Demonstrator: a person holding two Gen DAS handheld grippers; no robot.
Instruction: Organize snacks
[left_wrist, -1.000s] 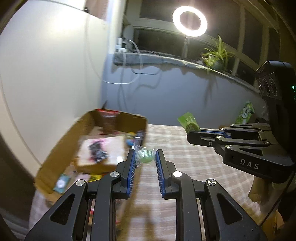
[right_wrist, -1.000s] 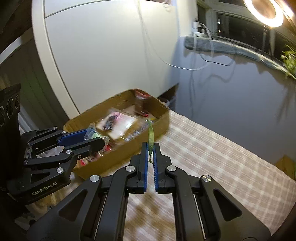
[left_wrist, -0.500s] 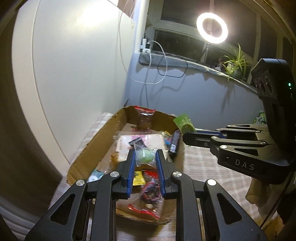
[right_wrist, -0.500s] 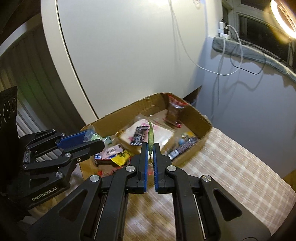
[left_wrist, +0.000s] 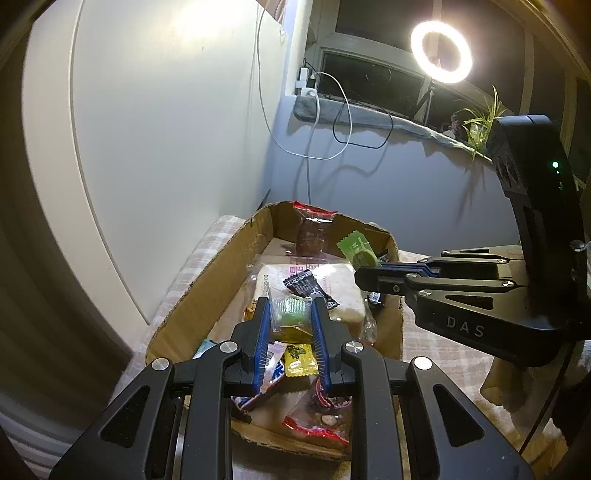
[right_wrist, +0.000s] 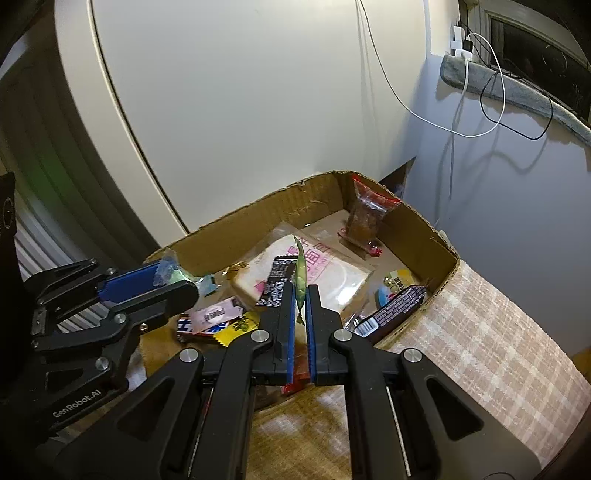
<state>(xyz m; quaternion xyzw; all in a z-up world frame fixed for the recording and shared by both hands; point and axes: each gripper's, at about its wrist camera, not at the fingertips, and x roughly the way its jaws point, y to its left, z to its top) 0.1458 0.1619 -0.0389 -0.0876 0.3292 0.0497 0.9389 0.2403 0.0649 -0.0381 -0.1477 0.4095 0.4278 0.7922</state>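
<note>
An open cardboard box (left_wrist: 207, 280) (right_wrist: 255, 218) sits on the checked tablecloth and holds several wrapped snacks. My left gripper (left_wrist: 290, 308) (right_wrist: 177, 282) hangs over the box's near half, shut on a clear-wrapped green candy (left_wrist: 290, 312). My right gripper (right_wrist: 300, 295) (left_wrist: 364, 273) is over the box's right side, shut on a thin green sachet (right_wrist: 301, 273) (left_wrist: 358, 249) that stands edge-on between its pads. Inside the box lie a white bread pack (right_wrist: 328, 273), a red-brown jerky pack (right_wrist: 365, 218) leaning on the far wall, a black bar (right_wrist: 395, 308) and a yellow candy (left_wrist: 299, 356).
A white curved panel (right_wrist: 221, 92) rises behind the box. Cables (left_wrist: 332, 122) hang from a sill with a ring light (left_wrist: 441, 51) and a plant (left_wrist: 480, 118). The checked tablecloth (right_wrist: 472, 328) stretches right of the box.
Both grippers have travelled from over the tablecloth to above the box, each keeping its snack. The box now fills the view below them.
</note>
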